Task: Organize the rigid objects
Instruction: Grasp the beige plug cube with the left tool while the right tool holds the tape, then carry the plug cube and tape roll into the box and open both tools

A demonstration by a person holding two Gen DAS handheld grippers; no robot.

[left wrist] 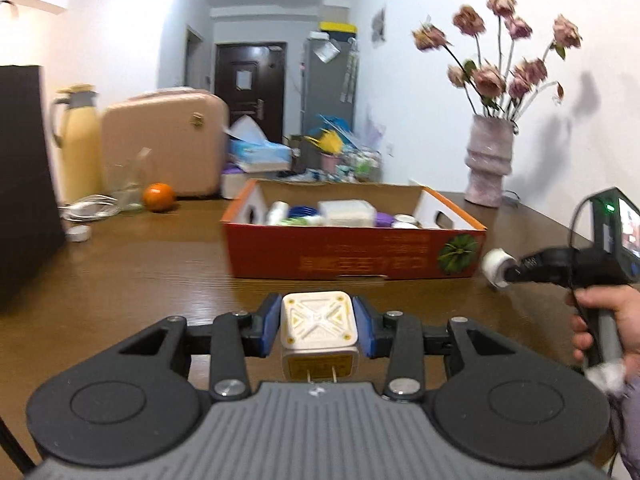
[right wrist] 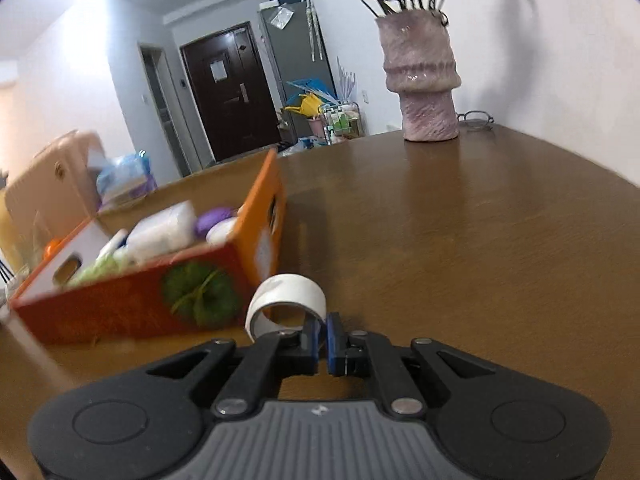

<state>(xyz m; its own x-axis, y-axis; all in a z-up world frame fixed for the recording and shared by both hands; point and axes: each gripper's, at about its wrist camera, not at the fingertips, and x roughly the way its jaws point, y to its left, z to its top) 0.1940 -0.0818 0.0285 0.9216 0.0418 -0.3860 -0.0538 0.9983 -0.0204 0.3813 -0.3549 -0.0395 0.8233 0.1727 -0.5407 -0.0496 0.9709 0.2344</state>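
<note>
Left claw (left wrist: 317, 330) is clamped on a white plug adapter (left wrist: 318, 322), held above the table (left wrist: 140, 280) in front of the orange box (left wrist: 352, 254). Right claw (right wrist: 323, 330) pinches a white tape roll (right wrist: 286, 300) by its wall, right beside the box corner. Box already has bottles n stuff inside.

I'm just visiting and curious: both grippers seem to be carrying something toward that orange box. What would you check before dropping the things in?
1. Left gripper clamps the white plug adapter squarely between both pads: ok.
2. Right gripper holds the white tape roll: ok, though it pinches only the roll's wall.
3. Orange box open on top: ok.
4. Free room inside the box: cannot tell, several items already fill it.
5. Either gripper over the box opening: not ok, both are short of it.
</note>
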